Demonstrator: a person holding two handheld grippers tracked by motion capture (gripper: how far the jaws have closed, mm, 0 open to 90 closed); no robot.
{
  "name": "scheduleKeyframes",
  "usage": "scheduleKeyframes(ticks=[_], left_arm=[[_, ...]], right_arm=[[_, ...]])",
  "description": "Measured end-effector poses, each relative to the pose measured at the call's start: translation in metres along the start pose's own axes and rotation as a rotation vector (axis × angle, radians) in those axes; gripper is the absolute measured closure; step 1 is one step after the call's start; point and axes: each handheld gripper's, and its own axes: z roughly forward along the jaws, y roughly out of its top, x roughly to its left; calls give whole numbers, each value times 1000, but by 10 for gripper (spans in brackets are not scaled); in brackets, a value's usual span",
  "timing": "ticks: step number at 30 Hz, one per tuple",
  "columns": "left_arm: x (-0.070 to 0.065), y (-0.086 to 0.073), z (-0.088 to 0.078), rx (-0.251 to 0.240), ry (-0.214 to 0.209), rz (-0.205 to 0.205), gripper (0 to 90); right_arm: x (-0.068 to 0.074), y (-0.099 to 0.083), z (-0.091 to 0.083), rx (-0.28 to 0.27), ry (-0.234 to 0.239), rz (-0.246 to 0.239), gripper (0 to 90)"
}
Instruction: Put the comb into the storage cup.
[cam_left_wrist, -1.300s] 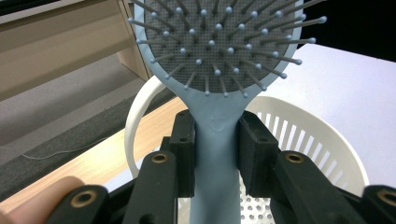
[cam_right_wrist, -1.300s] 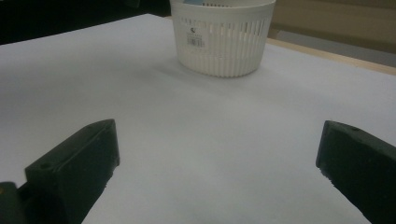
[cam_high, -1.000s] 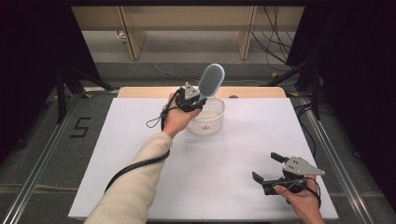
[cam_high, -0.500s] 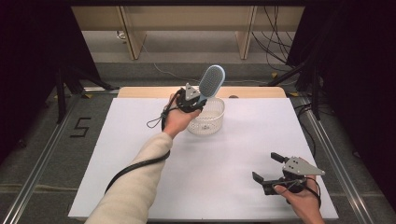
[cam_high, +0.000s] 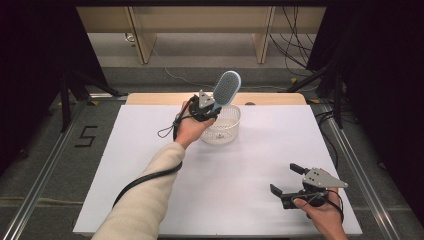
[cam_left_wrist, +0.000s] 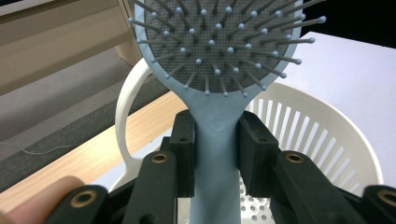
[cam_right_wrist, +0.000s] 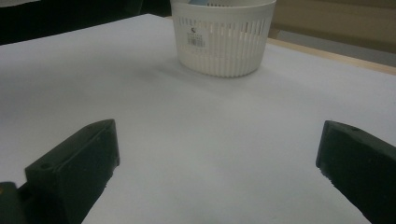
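Fingers of left gripper (cam_left_wrist: 215, 154) clench one blue hairbrush (cam_left_wrist: 219, 56) above one white basket (cam_high: 222, 127); right gripper (cam_high: 290, 179) fingers released

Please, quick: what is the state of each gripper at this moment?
Left gripper: closed on the handle of the light blue hairbrush, above the white basket.
Right gripper: open, holding nothing.

Matt blue plastic hairbrush (cam_left_wrist: 219, 56), glossy white slotted plastic basket (cam_high: 225, 127), smooth white table (cam_high: 250, 170)

A lab recording booth: black curtains (cam_high: 30, 75) flank a white-covered wooden counter (cam_high: 240, 165), with aluminium floor rails (cam_high: 40, 185) and loose black cables (cam_high: 295, 35).
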Motion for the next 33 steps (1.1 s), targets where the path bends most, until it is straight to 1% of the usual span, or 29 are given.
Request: scheduleKeyframes(ticks=[17,22,33], left_arm=[[0,-4,2,10,-3,-5,695],[0,-5,3,17,-3,1,695],[-1,-6,4,24,-8,2,695]], right_arm=[[0,0,0,1,1,-2,2],[0,0,0,1,1,-1,2],[0,0,0,2,2,-1,2]])
